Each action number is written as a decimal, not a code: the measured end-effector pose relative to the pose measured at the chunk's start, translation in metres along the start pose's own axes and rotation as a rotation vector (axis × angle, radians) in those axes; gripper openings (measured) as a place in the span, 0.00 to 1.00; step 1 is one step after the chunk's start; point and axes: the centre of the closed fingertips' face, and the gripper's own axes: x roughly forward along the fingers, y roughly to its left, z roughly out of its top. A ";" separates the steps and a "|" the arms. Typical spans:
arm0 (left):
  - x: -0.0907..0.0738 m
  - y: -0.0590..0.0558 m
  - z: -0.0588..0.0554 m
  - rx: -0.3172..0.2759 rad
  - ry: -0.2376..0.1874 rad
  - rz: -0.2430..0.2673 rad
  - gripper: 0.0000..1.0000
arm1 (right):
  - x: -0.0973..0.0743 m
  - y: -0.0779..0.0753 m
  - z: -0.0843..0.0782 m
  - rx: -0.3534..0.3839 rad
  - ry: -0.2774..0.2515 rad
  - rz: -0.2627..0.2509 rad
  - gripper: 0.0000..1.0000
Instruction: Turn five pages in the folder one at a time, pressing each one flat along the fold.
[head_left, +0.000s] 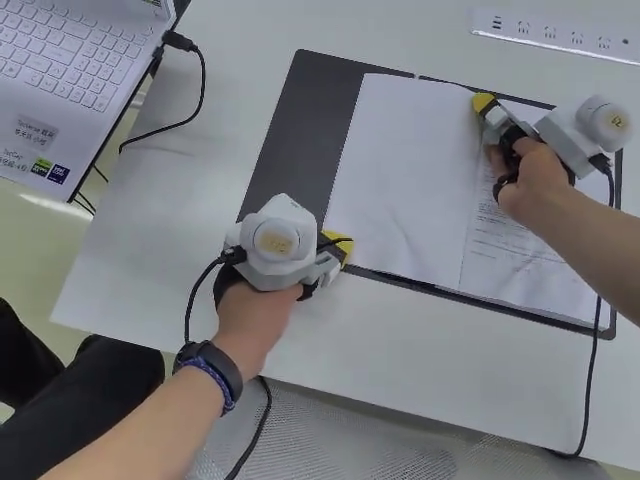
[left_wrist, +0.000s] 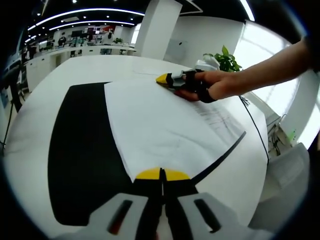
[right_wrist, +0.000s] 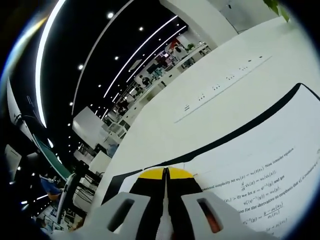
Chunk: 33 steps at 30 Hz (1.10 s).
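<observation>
Step in hand, judged: flattening the turned page (head_left: 410, 170) along the fold of the folder (head_left: 300, 130), which lies open on the worktop (head_left: 250, 60). Best done by pinning the sheet at the folder's near edge while stroking the crease lightly, so the paper neither buckles nor slides.
Left tongs (head_left: 338, 247): closed, tips touching the page's near corner; whether paper is nipped, cannot tell.
Right tongs (head_left: 484, 103): closed, empty, tips resting at the fold's far end.

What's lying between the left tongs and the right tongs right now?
Only a blank white page of the open folder spans from the left tongs to the right tongs, clearest in the head view.
</observation>
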 end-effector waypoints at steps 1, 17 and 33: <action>0.000 0.000 0.000 -0.005 -0.002 0.000 0.00 | -0.001 0.002 -0.001 -0.003 0.000 0.002 0.00; 0.001 0.001 -0.001 -0.002 -0.019 0.008 0.00 | -0.028 0.024 -0.020 -0.051 0.045 0.055 0.00; -0.001 0.000 -0.001 0.001 -0.032 0.004 0.00 | -0.058 0.024 -0.036 -0.044 0.053 0.057 0.00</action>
